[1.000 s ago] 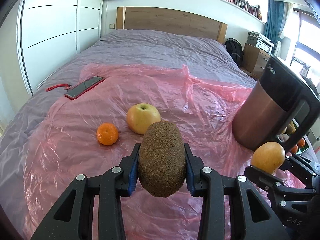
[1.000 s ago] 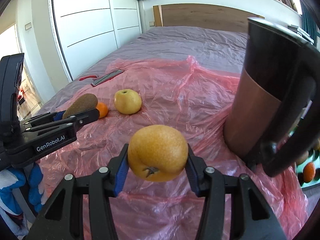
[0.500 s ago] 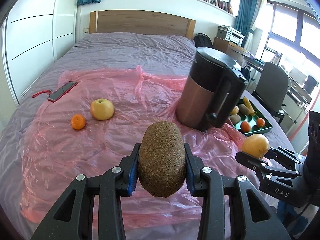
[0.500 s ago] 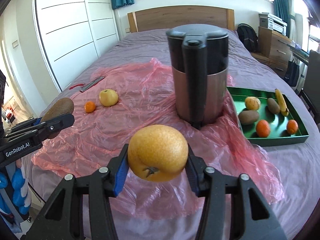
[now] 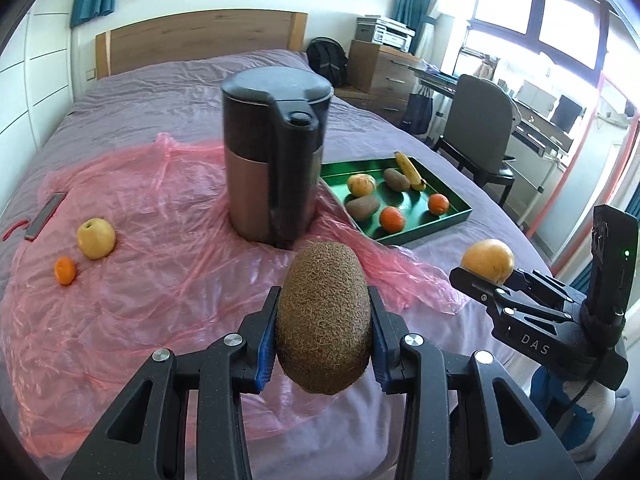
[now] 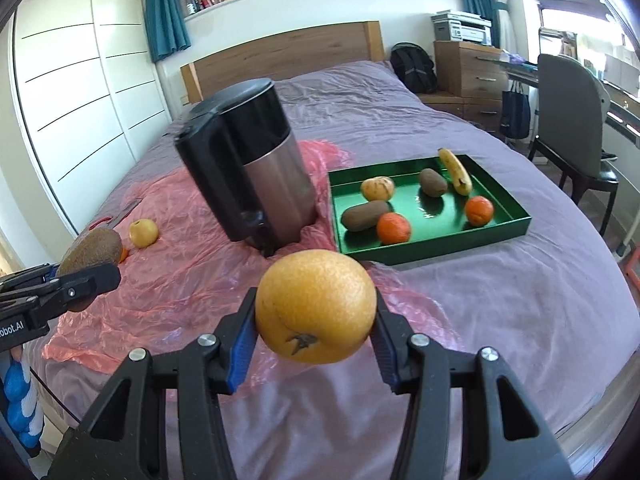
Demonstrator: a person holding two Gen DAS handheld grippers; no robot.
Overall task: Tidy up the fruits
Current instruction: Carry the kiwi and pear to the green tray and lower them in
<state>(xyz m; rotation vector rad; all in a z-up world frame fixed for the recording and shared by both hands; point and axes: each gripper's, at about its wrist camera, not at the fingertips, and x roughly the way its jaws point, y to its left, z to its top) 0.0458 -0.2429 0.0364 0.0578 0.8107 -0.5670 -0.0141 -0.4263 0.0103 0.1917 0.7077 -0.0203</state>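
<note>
My left gripper is shut on a brown kiwi, held in the air above the near edge of the bed. My right gripper is shut on a yellow-orange pear, also lifted. Each shows in the other's view: the pear at the right, the kiwi at the left. A green tray on the bed ahead holds two kiwis, two tangerines, a banana and a pale fruit. A yellow apple and a tangerine lie on the pink plastic sheet at the left.
A tall black and copper kettle stands on the sheet between the loose fruit and the green tray. A phone and a red tool lie at the far left. A chair, desk and drawers stand right of the bed.
Both grippers have swung to the right and pulled back with their fruit; the kettle moved toward mid-view and the green tray came into sight. The apple and tangerine now lie far to the left.
</note>
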